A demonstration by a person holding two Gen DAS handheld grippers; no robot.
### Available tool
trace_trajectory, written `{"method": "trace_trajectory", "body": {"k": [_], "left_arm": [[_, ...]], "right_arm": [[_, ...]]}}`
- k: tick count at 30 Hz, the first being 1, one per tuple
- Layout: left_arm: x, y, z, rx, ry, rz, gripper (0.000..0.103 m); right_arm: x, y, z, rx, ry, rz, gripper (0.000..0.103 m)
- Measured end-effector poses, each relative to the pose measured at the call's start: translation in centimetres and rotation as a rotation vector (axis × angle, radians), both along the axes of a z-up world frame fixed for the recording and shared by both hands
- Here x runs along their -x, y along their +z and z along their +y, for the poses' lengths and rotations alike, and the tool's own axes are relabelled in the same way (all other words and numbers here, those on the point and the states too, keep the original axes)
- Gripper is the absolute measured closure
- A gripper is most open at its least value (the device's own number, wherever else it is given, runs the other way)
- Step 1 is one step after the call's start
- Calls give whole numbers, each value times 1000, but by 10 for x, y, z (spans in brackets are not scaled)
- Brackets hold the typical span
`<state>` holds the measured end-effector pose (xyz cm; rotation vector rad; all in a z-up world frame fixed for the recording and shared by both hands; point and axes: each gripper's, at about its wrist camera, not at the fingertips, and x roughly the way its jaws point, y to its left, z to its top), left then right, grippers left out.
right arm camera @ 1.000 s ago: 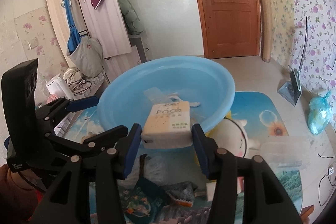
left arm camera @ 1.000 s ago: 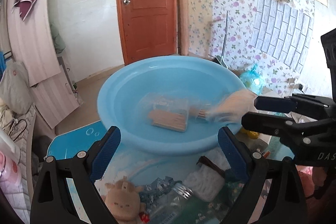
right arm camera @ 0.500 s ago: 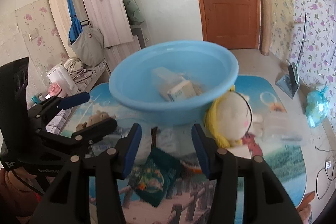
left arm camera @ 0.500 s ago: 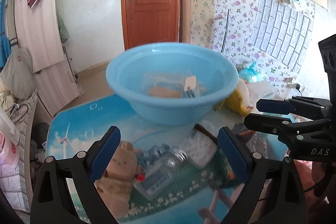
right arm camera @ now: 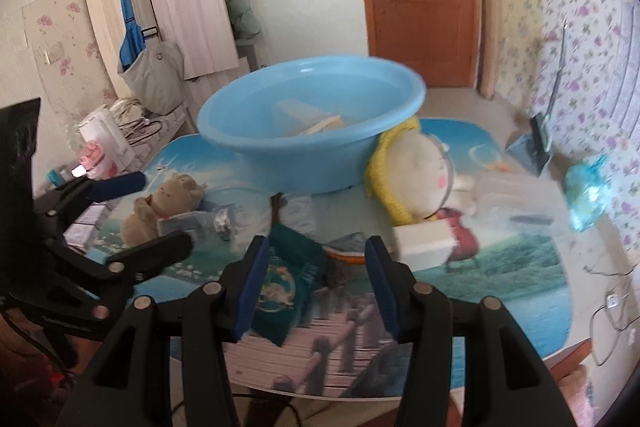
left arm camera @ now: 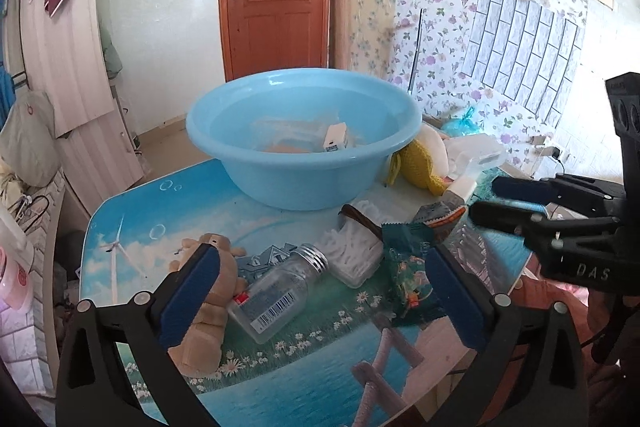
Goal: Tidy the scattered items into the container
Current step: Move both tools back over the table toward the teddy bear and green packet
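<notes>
Holding a tissue pack (left arm camera: 335, 142) newly dropped by the right tongs (right arm camera: 314, 285), the blue basin (left arm camera: 304, 183) stands mid-worktop (left arm camera: 132, 227). Right tongs now empty, half-open; left tongs (left arm camera: 320, 297) opening wide, empty, over the clear bottle (left arm camera: 280, 293). Toy bear (left arm camera: 208, 311), snack packet (left arm camera: 408, 275), doll (right arm camera: 416, 175) remain outside.

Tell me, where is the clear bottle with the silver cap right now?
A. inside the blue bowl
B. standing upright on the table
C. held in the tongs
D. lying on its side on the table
D: the clear bottle lies on its side on the table, in front of the blue bowl, beside the brown plush toy, with nothing gripping it.
</notes>
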<state>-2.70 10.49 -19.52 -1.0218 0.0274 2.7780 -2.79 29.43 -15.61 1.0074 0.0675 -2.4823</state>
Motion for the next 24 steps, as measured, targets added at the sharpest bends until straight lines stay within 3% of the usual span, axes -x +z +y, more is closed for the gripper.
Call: {"method": "trace_trajectory", "body": {"k": [2,7,9,15,24], "left_arm": [[-3,1,1,-1,-7,1,0],[-10,4,4,4,-20,15,0],[-13,4,4,2,-24,15,0],[-22,4,-2,5,-20,25,0],[-20,-1,-15,-36,23,-2,0]], "right_arm": [[-1,2,6,6,-24,12,54],[-17,17,16,-6,-84,141,54],[-17,19,18,14,-79,133,54],[-12,4,20,92,-38,-12,54],[-20,0,14,30,-109,29,54]]}}
